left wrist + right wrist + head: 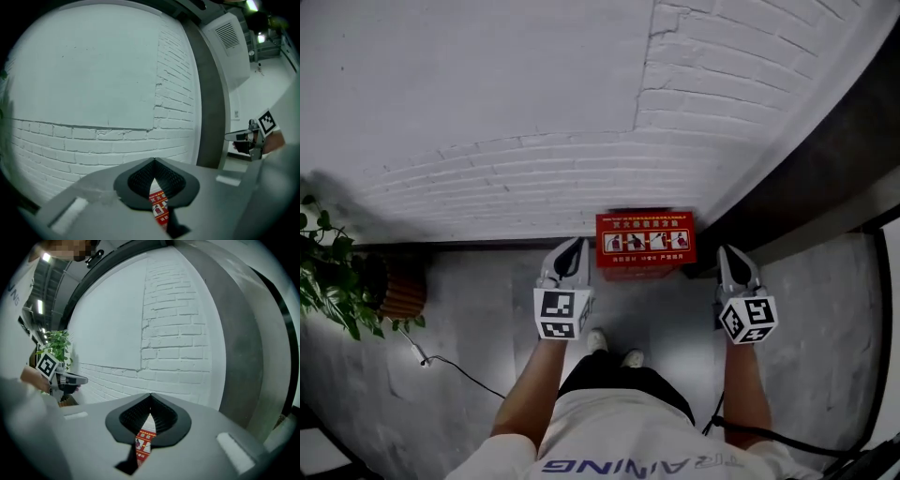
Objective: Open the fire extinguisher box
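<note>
Approach step: fire extinguisher box [645,242] on floor [487,309], unopened; we hold left tool [574,248] and right tool [727,255] closed, empty, above; next we must lower to it.

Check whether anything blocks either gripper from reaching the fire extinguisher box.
Nothing visible does. The fire extinguisher box stands against the brick wall, with only open space between it and the left gripper and right gripper. The potted plant sits far left.

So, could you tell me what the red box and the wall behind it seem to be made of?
Red box: likely painted metal, judging by its flat, even red face; plastic is possible. Wall: brick painted matt white; the courses show.
</note>
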### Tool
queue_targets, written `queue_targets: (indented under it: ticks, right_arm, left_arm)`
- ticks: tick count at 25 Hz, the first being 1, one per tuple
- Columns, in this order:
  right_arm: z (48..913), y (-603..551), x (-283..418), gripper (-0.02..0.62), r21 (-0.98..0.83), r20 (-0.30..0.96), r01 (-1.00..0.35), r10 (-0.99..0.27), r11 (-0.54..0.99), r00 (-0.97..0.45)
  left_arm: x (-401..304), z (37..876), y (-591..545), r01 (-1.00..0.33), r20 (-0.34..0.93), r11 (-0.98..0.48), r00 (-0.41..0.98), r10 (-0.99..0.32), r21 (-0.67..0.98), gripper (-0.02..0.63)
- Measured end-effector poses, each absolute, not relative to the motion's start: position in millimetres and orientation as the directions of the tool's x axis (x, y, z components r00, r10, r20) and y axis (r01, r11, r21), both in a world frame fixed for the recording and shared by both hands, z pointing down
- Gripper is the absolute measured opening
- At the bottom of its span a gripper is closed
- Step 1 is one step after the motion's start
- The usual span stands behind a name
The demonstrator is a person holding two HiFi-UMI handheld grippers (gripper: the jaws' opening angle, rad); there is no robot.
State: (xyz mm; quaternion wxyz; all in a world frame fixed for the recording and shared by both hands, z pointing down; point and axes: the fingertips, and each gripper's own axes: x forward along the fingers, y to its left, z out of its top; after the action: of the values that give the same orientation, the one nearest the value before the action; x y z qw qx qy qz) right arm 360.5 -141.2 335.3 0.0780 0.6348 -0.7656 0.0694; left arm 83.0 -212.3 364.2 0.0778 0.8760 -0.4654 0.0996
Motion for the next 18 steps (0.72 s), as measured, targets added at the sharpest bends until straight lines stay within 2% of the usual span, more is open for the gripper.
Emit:
queue_targets:
  ticks: [5,11,18]
  right_arm:
    - [348,-166,353,0.007,-0.021,0.215,-0.982,-0.958,0.189,-0.189]
    - [403,-170,363,0.008,-0.04,0.29,-0.975,-0.932,0.217,-0.219]
    - [525,-161,387,0.007,-0.104,0.41,-0.95,-0.857,0.295,-0.312]
  left_arm:
    - [84,393,-227,-0.826,0.298,-0.561,0.55,-0.78,0.055,0.005]
    - [108,431,-220,-0.827,0.335,-0.556,0.549,-0.766,0.086,0.005]
    - [125,556,-193,-0.879,0.455,-0.468,0.455,-0.766,0.09,0.005]
